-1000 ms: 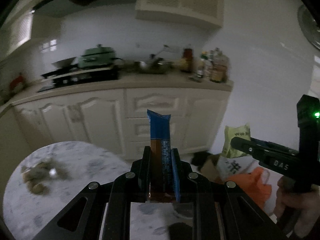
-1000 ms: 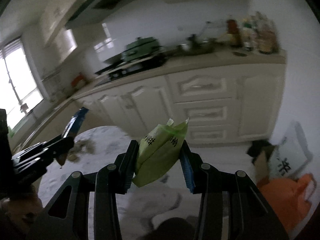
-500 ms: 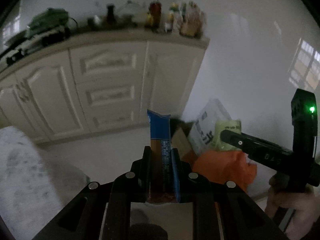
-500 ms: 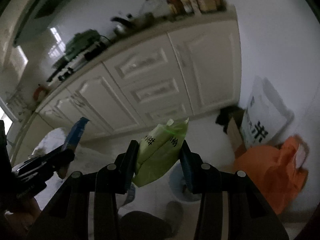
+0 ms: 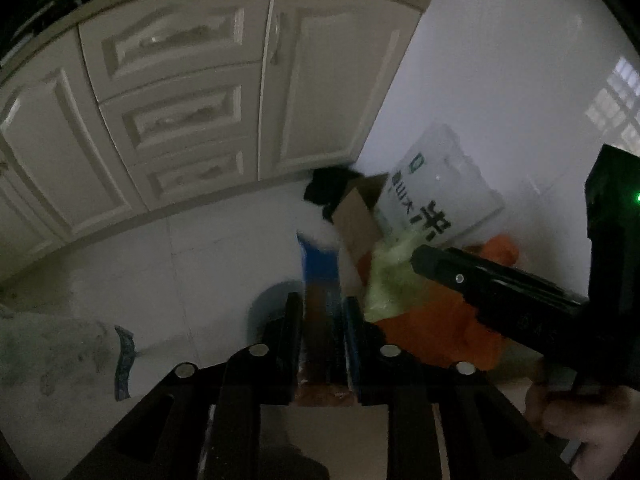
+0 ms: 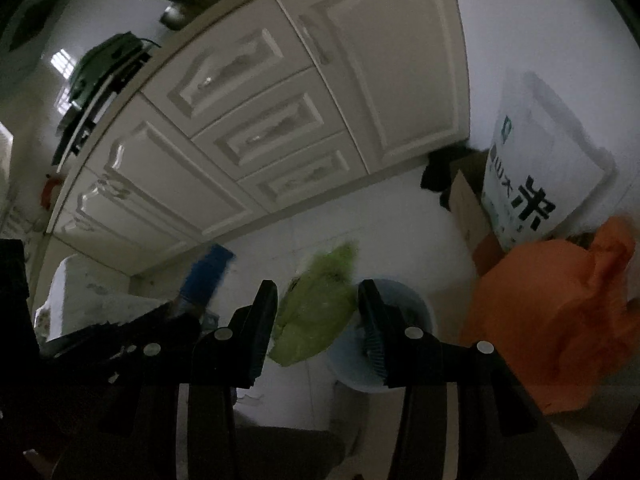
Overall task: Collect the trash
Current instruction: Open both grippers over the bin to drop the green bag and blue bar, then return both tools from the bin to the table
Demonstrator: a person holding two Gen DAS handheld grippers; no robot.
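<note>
Over the pale blue bin (image 6: pixel 382 320), a green packet (image 6: pixel 316 312) sits between my right gripper (image 6: pixel 316 312) jaws, which have just been opening; the right pad looks clear of it, so it seems released to drop in. Left of the bin, my left gripper (image 5: pixel 322 320), also just opening, has a blue wrapper (image 5: pixel 320 280) upright between narrow jaws. An orange bag (image 6: pixel 552 320) slumps right of the bin.

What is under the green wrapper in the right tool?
A pale blue bin stands under the green wrapper, on the white floor. Its inside is mostly hidden by the wrapper and the tool finger.
</note>
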